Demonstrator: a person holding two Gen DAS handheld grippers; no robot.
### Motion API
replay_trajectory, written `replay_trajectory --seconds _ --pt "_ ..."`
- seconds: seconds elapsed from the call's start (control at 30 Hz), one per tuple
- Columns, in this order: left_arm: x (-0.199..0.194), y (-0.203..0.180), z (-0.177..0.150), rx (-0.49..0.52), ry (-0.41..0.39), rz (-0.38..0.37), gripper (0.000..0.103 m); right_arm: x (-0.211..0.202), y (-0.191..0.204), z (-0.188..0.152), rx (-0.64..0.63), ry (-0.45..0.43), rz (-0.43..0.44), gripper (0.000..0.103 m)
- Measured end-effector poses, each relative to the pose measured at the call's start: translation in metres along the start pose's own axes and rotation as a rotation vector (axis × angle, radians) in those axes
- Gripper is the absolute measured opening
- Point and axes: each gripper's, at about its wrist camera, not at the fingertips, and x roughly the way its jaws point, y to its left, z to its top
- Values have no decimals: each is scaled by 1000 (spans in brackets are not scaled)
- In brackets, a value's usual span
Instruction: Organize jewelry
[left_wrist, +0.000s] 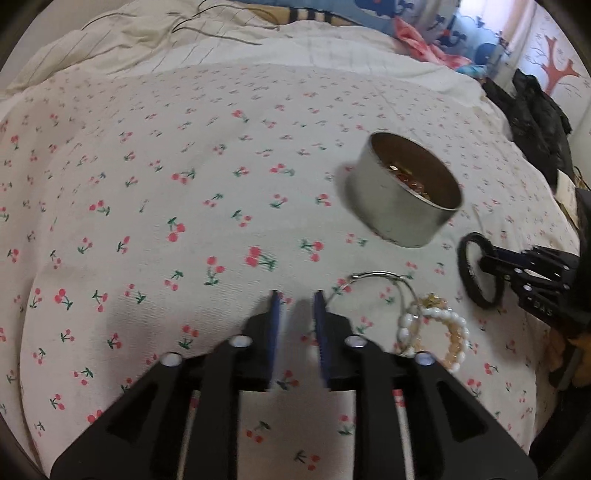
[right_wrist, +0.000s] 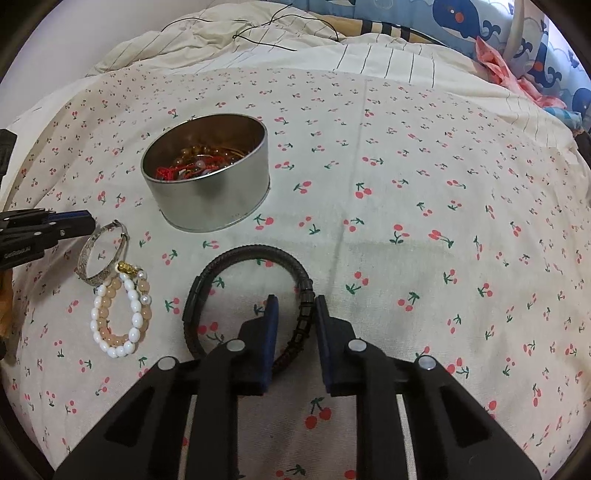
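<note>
A round metal tin with beads and red cord inside sits on the cherry-print sheet; it also shows in the left wrist view. A black braided bracelet lies on the sheet, its right side between the open fingers of my right gripper. In the left wrist view the black bracelet sits at the right gripper's tips. A silver bangle and pearl and peach bead bracelets lie left of it. My left gripper is open and empty, just left of the silver bangle and bead bracelets.
A striped white duvet with a thin black cable lies at the back. Blue whale-print bedding and pink cloth are at the back right. A black bag lies at the bed's right edge.
</note>
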Motion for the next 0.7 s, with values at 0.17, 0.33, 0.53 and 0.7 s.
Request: replay_trajectory --seconds 0.17,0.33,0.53,0.7 --pt "9 -6 -1 21 19 -2 34 3 1 -1 -11 18 -3 21" --pt "-1 -8 -2 21 -23 -42 35 3 -2 -1 -5 15 3 19" --pt "-1 -19 -4 65 -8 -97 43 4 0 -2 -7 21 -4 20" --pt "9 -42 -10 200 40 -66 5 3 2 -2 -4 9 -7 18"
